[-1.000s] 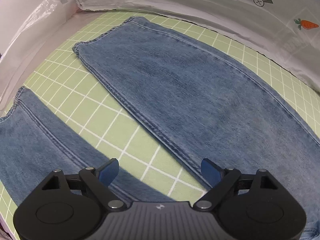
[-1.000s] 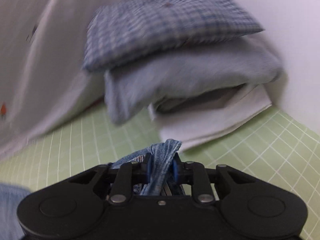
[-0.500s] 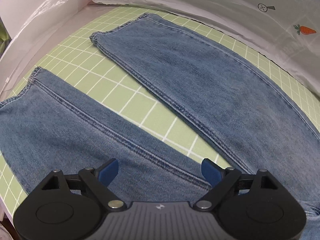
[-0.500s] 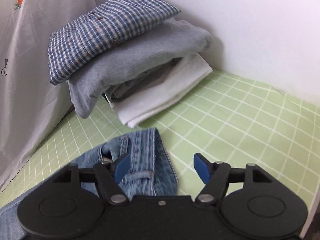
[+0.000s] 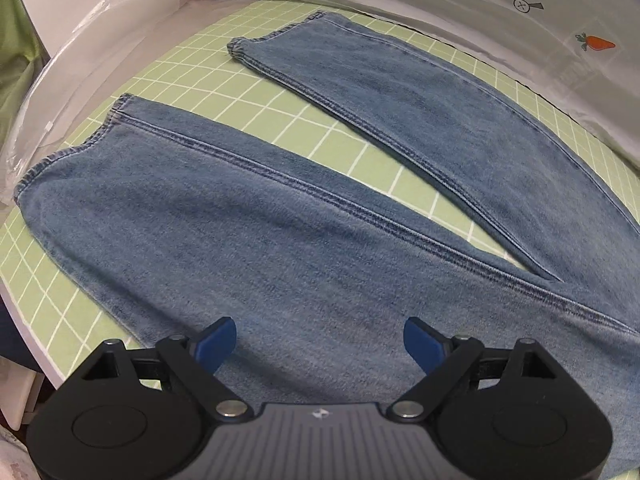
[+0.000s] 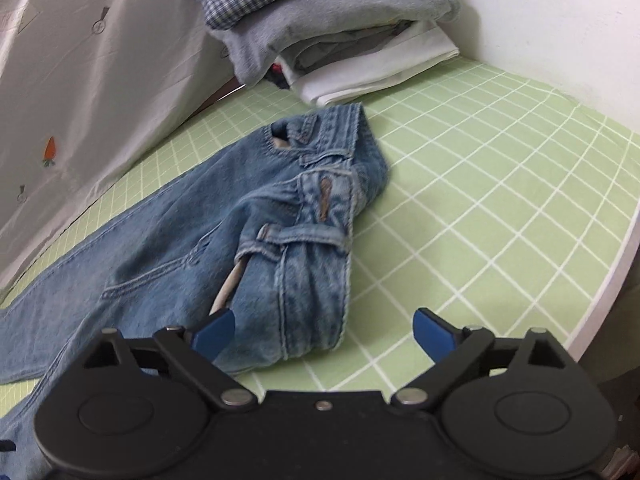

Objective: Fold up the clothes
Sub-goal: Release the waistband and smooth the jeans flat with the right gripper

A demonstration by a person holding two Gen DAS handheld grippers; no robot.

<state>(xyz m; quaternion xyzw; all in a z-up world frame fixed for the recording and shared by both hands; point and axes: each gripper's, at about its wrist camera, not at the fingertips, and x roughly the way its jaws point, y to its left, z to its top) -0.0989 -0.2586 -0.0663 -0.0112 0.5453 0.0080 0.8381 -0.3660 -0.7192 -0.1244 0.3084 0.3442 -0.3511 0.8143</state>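
Observation:
Blue jeans (image 5: 280,220) lie on the green grid mat with both legs spread apart in a V. The far leg (image 5: 440,120) runs toward the back; the near leg passes under my left gripper (image 5: 320,340), which is open and hovers above the denim. In the right wrist view the jeans' waistband (image 6: 320,208) lies bunched and folded over itself, belt loops and a pocket lining showing. My right gripper (image 6: 324,332) is open just above the waistband's near end, holding nothing.
A stack of folded clothes (image 6: 328,20), checked shirt on top, stands at the back by the white wall. A white sheet with carrot prints (image 6: 80,80) hangs along the far side. Clear plastic (image 5: 80,60) lies at the left. The mat's edge (image 6: 600,288) curves at the right.
My right gripper has let go of the waistband, opened and pulled back from it. The left gripper has moved back over the near leg, staying open.

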